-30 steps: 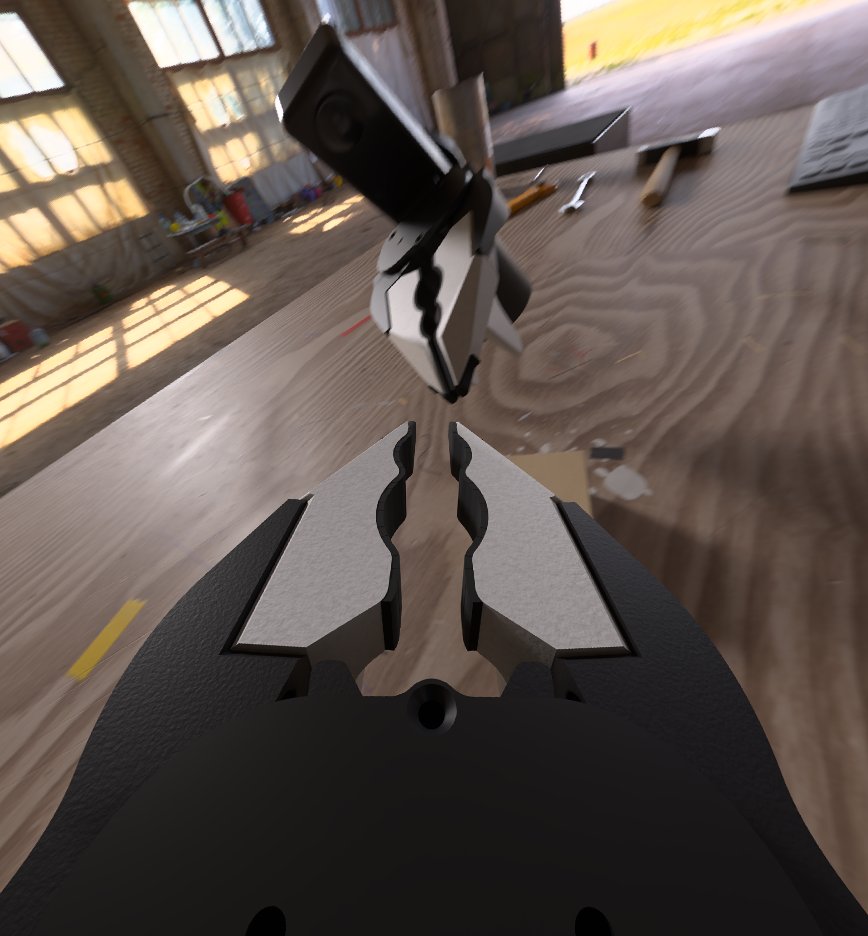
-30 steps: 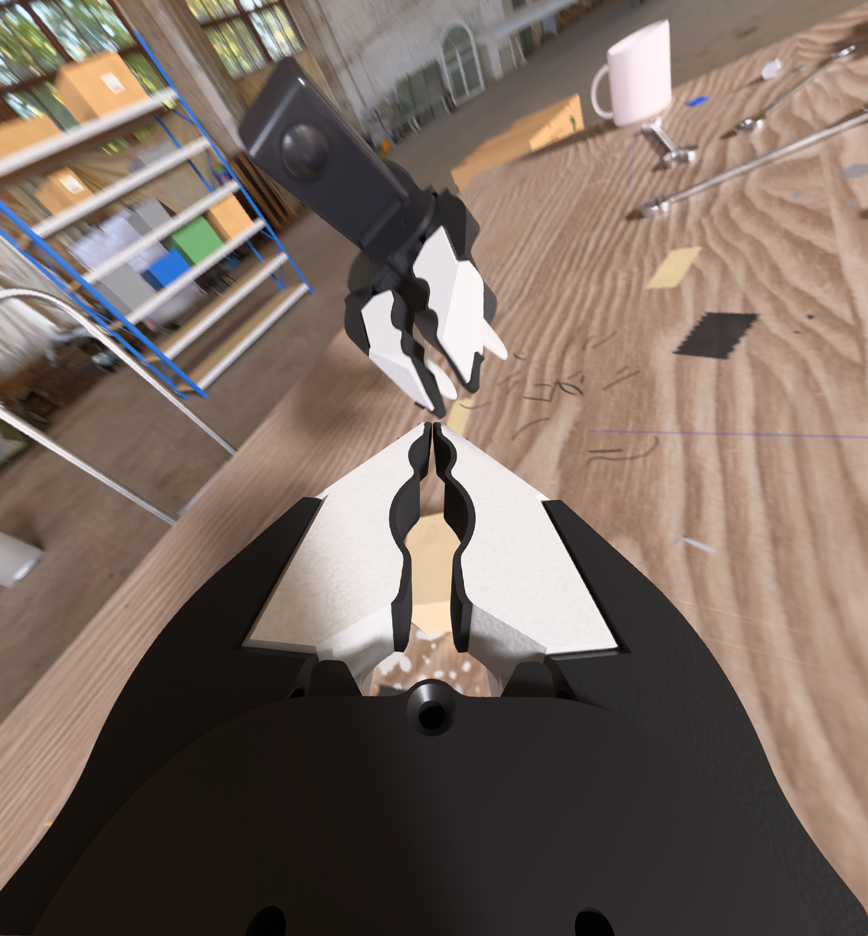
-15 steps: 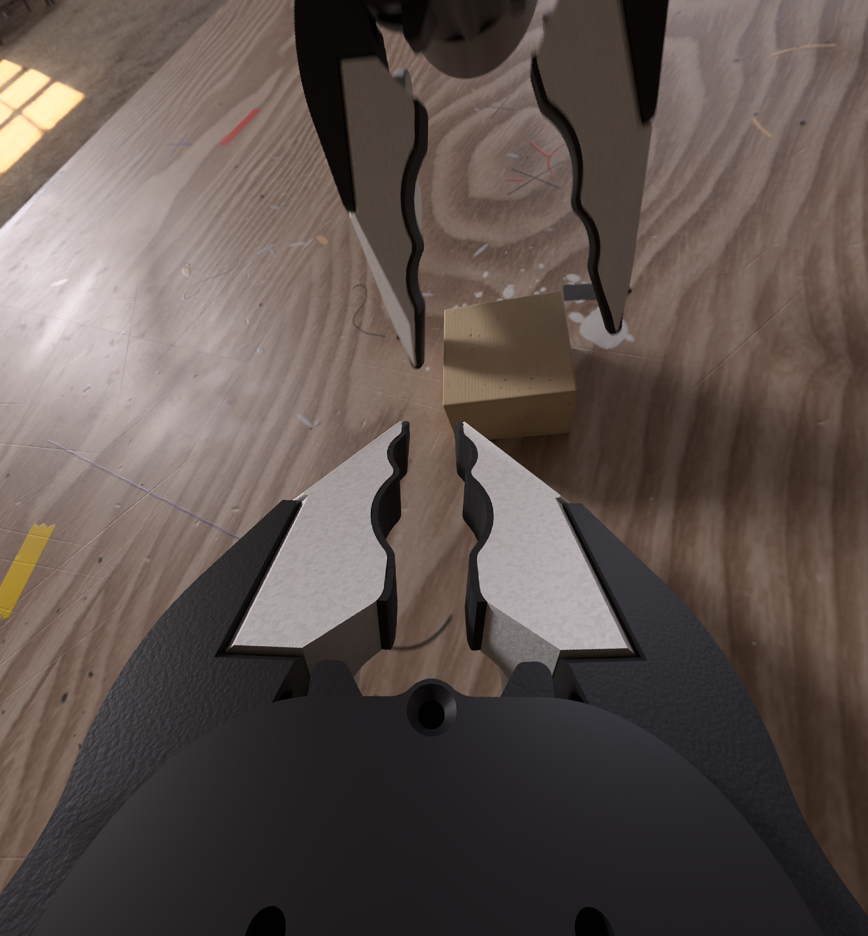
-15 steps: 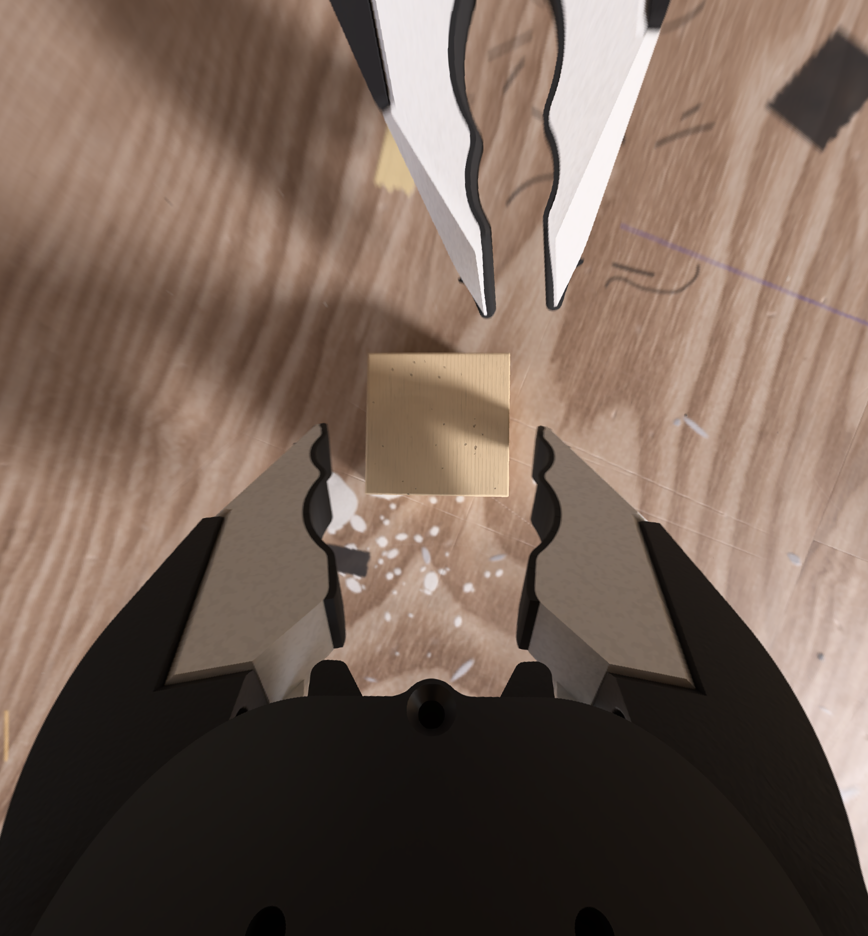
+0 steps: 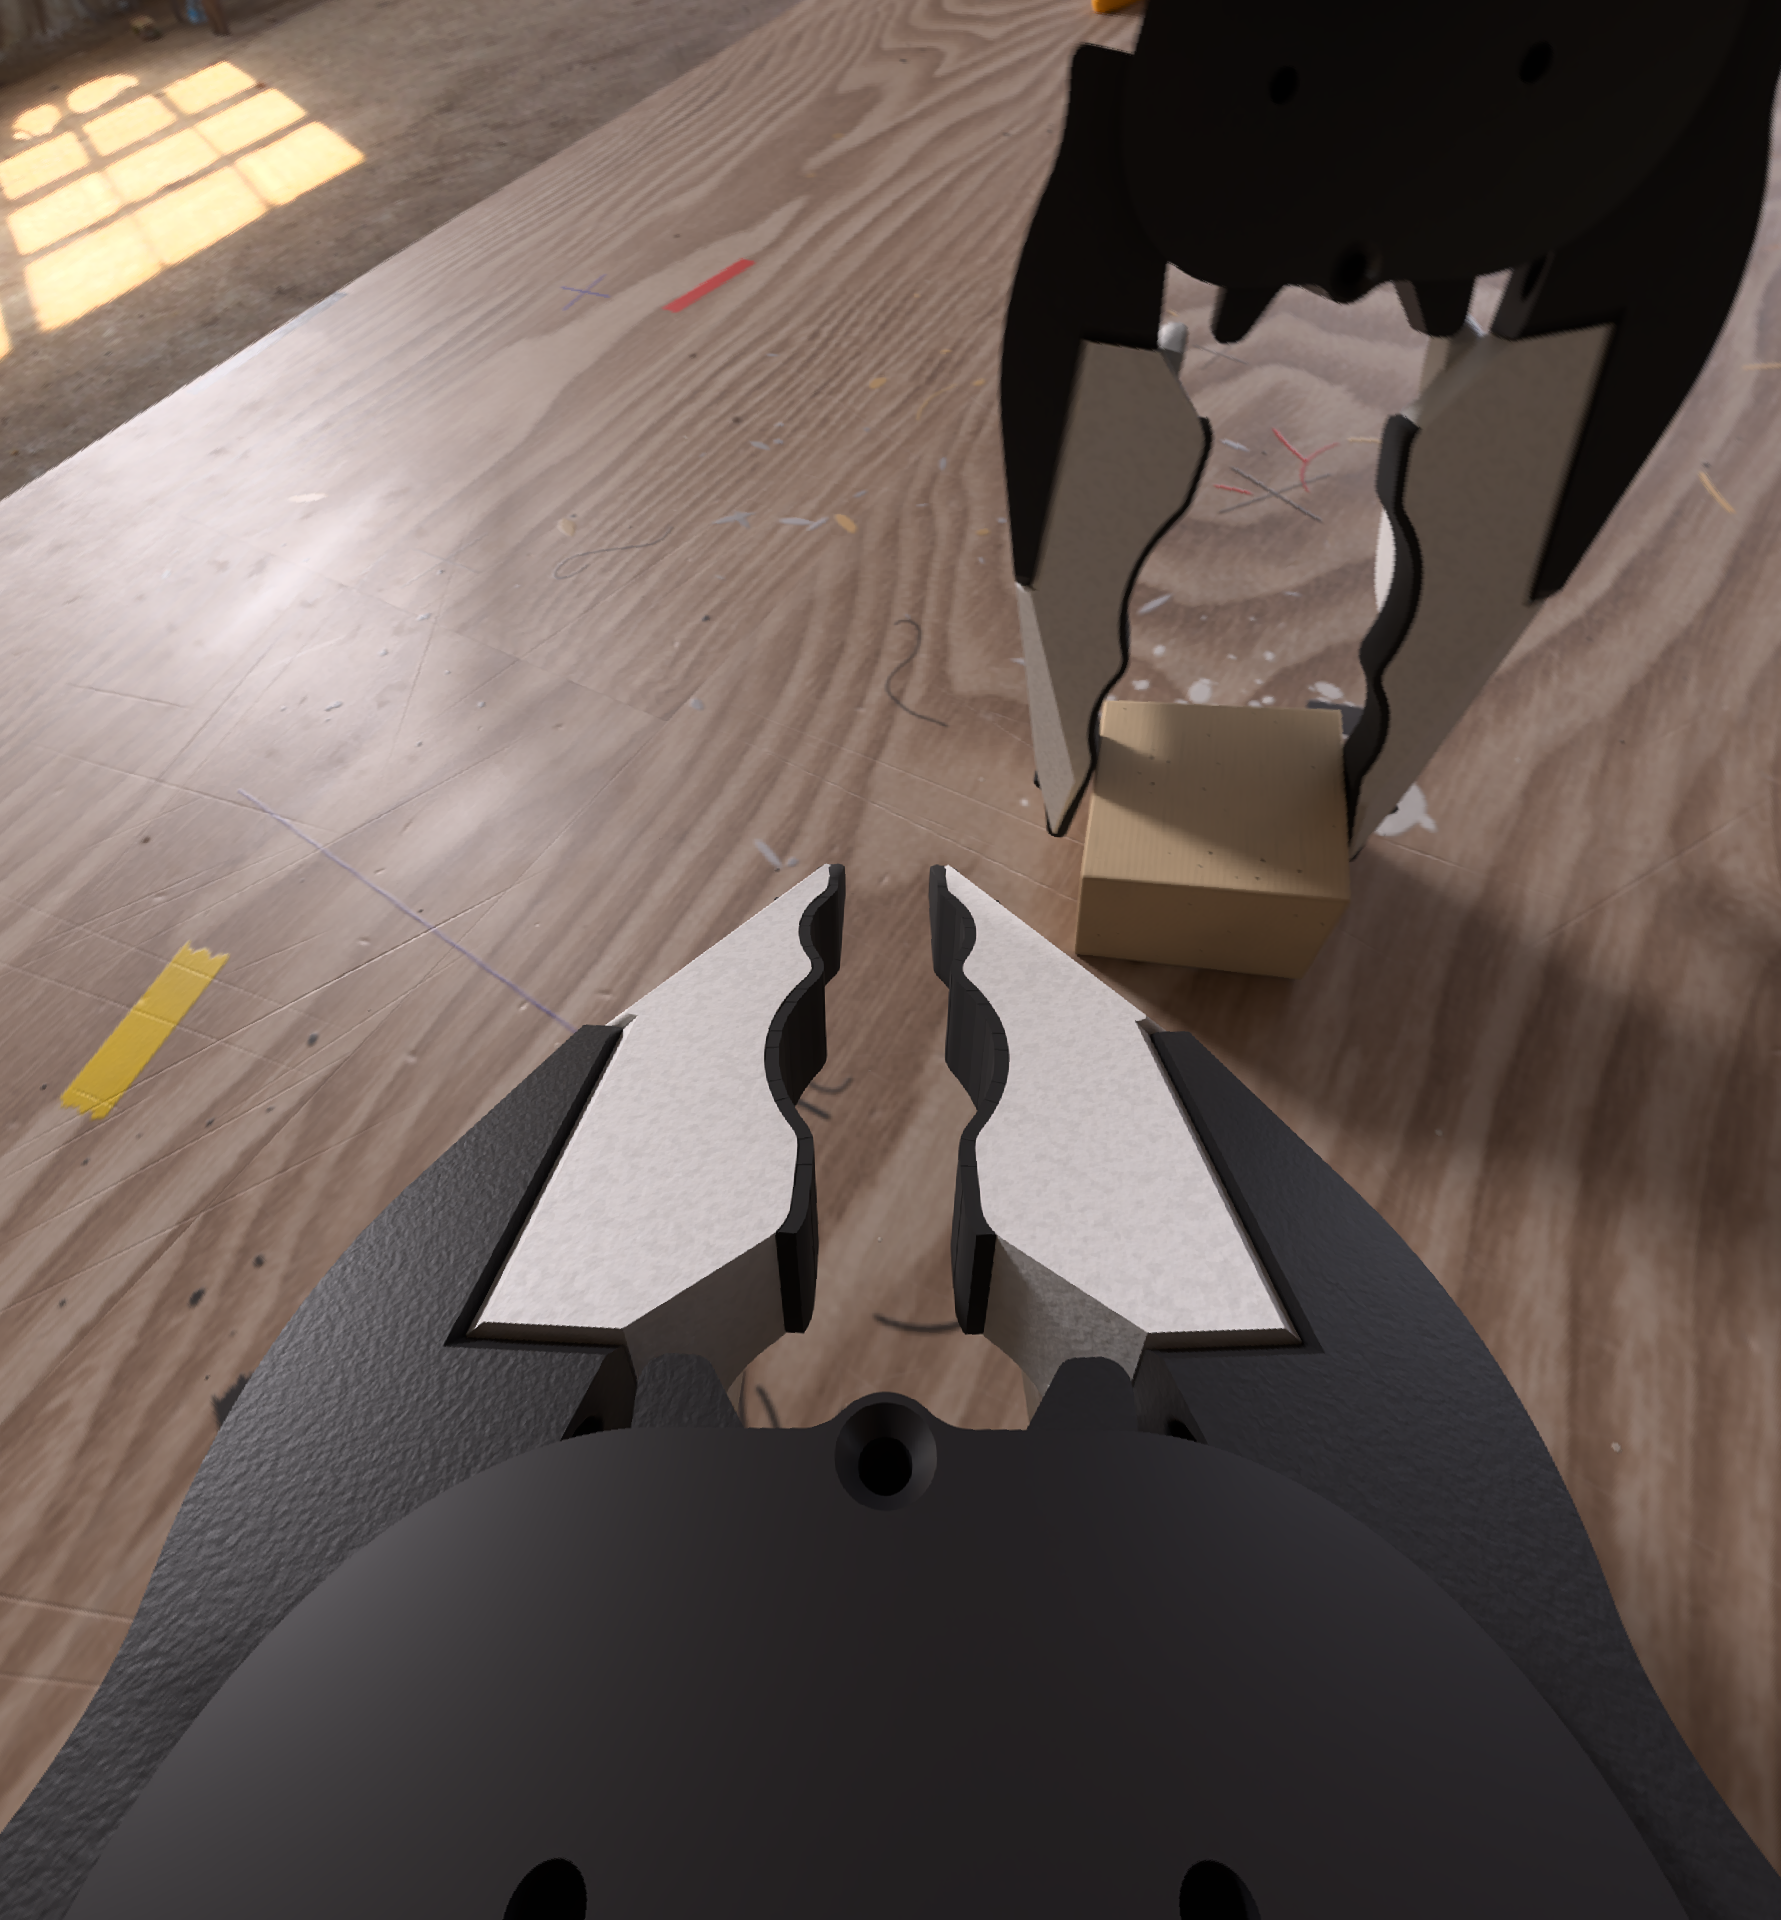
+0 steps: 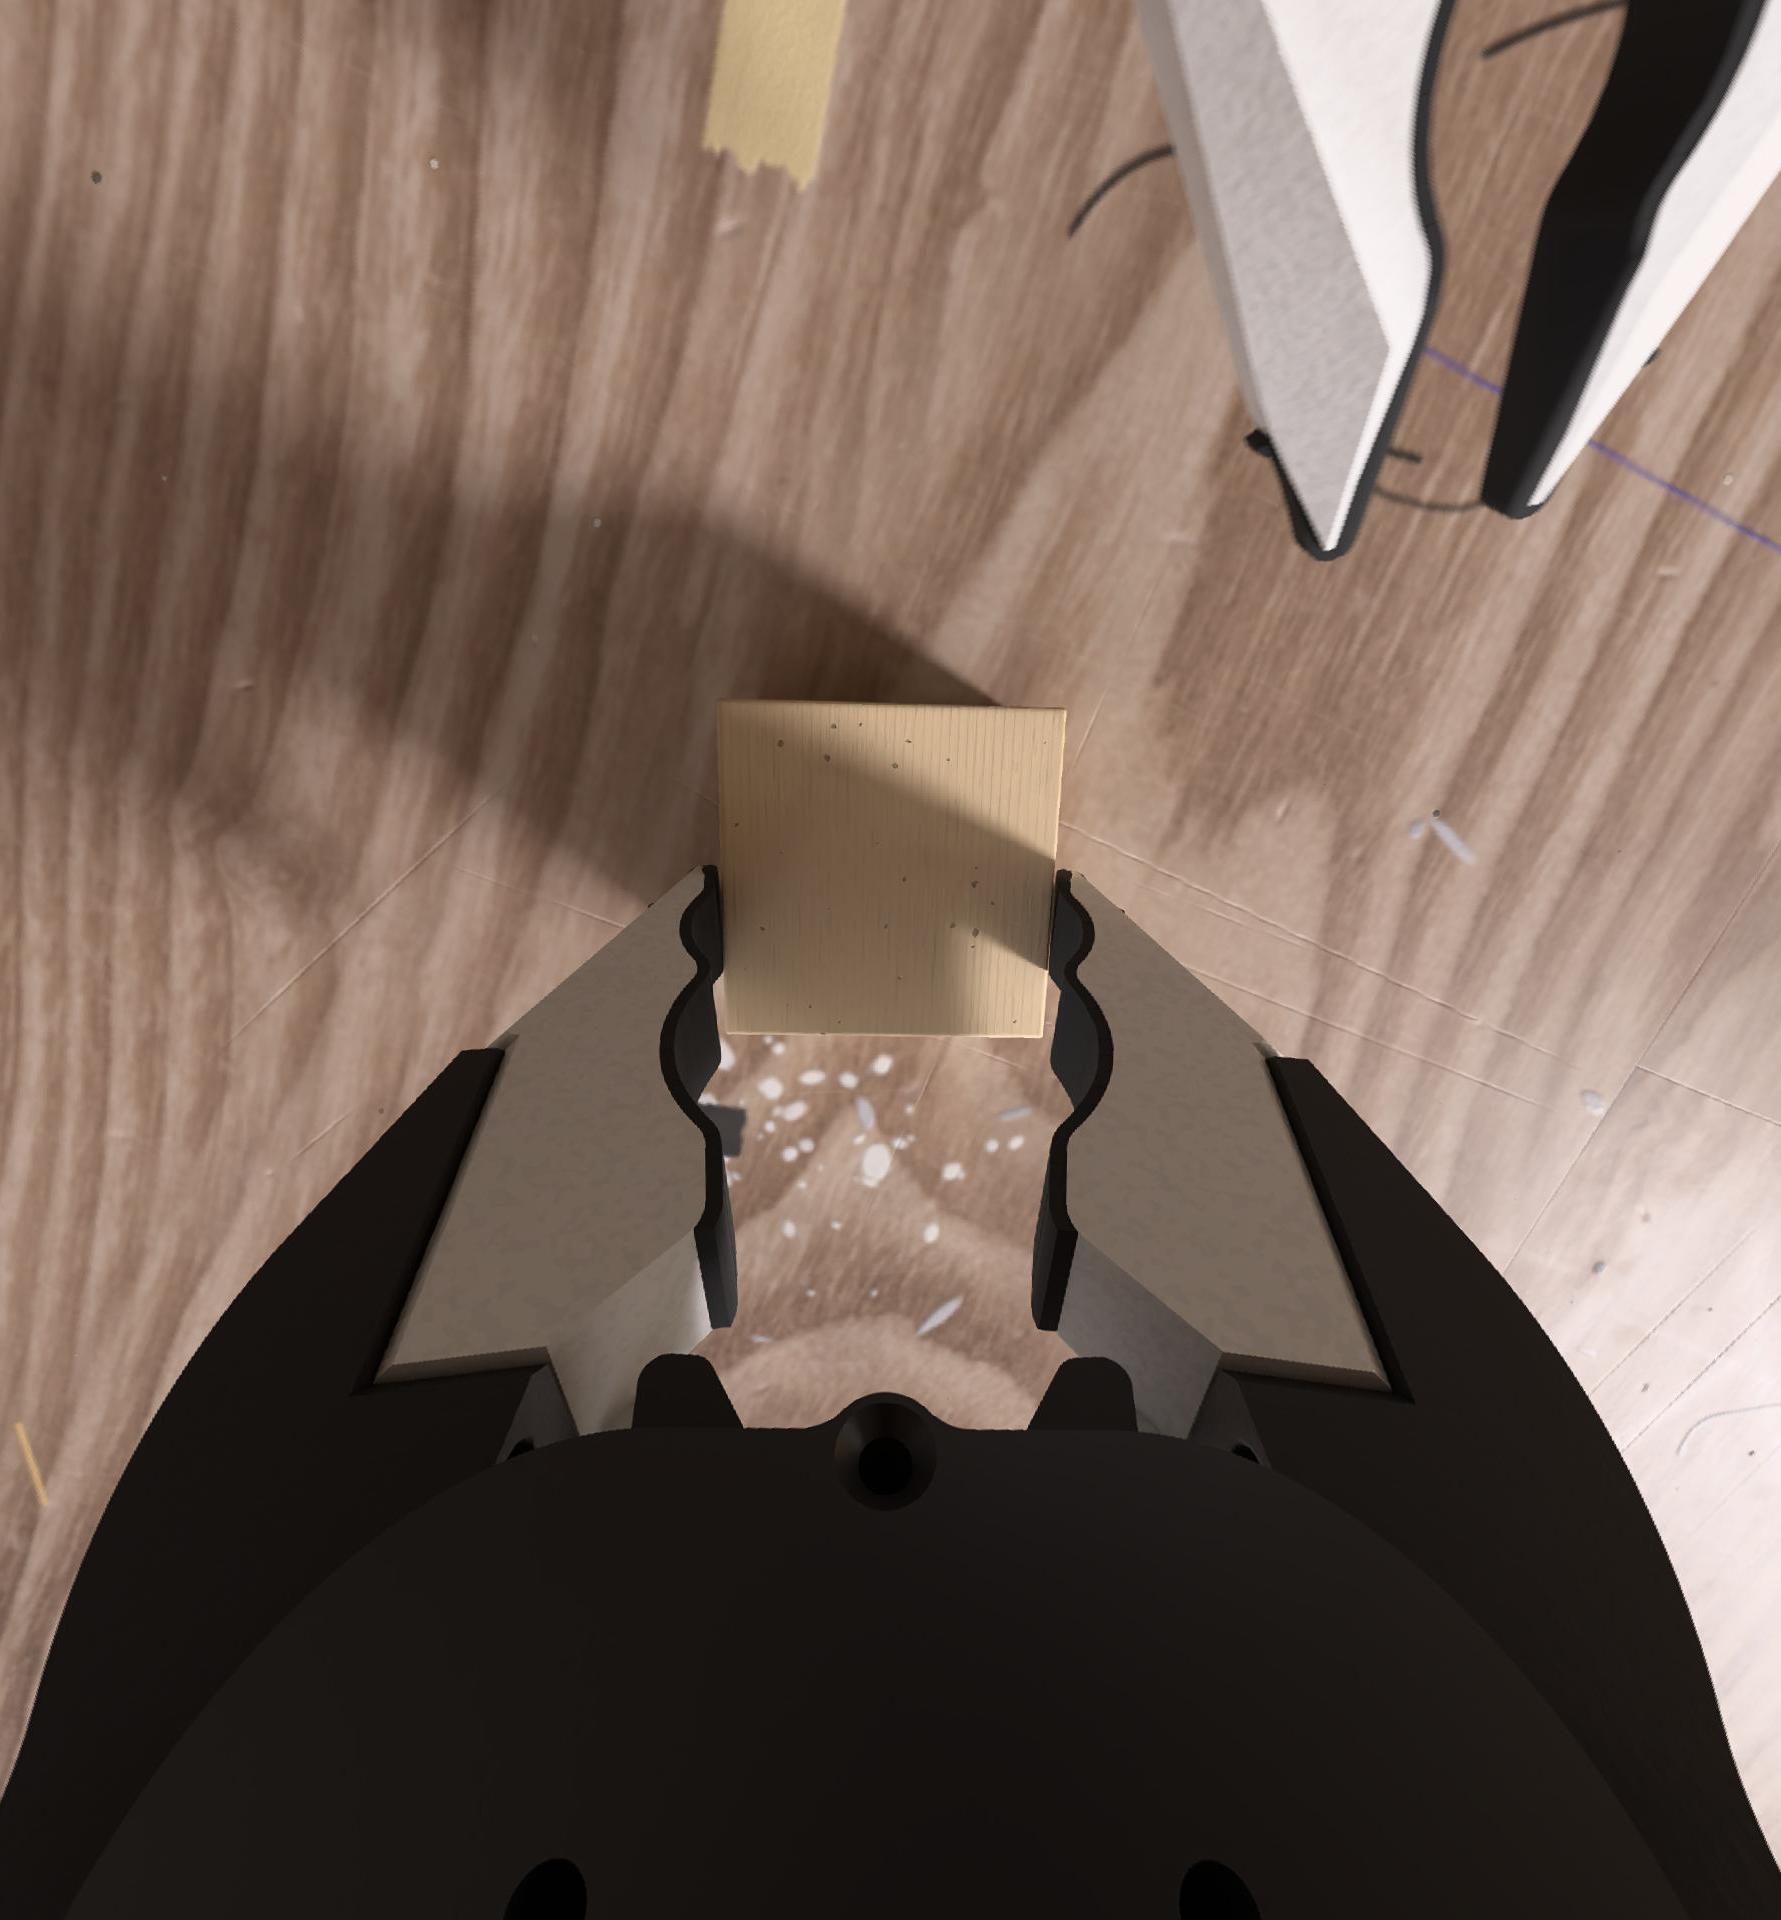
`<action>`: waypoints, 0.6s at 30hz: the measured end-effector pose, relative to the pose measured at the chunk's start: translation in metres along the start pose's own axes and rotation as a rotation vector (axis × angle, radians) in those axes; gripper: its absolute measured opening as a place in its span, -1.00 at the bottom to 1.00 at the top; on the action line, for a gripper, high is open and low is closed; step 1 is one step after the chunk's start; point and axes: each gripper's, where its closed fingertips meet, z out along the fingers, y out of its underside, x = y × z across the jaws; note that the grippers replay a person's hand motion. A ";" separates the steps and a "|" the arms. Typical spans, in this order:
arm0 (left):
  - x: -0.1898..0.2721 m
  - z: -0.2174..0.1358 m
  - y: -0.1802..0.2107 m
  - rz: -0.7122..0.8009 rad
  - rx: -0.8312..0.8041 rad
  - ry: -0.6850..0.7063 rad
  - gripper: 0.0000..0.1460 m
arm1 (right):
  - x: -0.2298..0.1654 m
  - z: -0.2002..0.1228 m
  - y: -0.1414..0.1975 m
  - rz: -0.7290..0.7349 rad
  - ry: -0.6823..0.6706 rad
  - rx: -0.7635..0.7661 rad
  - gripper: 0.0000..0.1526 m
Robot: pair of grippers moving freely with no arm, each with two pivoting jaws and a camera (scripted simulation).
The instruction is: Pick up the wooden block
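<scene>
The wooden block [image 6: 886, 873] is a small light tan cube resting on the wooden table [image 6: 242, 727]. My right gripper [image 6: 886, 883] points down over it, with a finger pad against each side of the block, shut on it. In the left wrist view the block [image 5: 1213, 831] sits ahead to the right, with the right gripper [image 5: 1210, 831] straddling it from above. My left gripper [image 5: 886, 878] is empty, its jaws a narrow gap apart, low over the table to the left of the block. It also shows at the top right of the right wrist view [image 6: 1418, 525].
A strip of yellow tape [image 5: 143, 1029] and a red strip [image 5: 709, 284] lie on the table to the left. The table's left edge [image 5: 242, 343] drops to a sunlit floor. Beige tape [image 6: 772, 83] and white paint flecks [image 6: 865, 1132] lie near the block.
My right gripper came down around the block and narrowed its jaws onto its sides. My left gripper drew back and to the left, away from the block, its gap unchanged.
</scene>
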 end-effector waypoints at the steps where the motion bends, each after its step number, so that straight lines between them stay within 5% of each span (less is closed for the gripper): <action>1: -0.003 0.000 -0.001 -0.010 0.005 -0.009 -0.78 | 0.000 0.000 0.000 -0.002 0.000 -0.003 -0.17; 5: -0.015 -0.006 -0.007 -0.052 0.044 -0.051 -0.78 | 0.000 -0.003 -0.005 -0.018 -0.015 0.065 -0.17; 10: -0.036 -0.017 -0.015 -0.139 0.111 -0.095 -0.76 | 0.010 -0.034 -0.019 0.116 -0.164 0.358 -0.17; 18: -0.006 -0.007 -0.017 -0.247 0.115 0.102 -0.45 | 0.033 -0.098 -0.044 0.265 -0.358 0.921 -0.17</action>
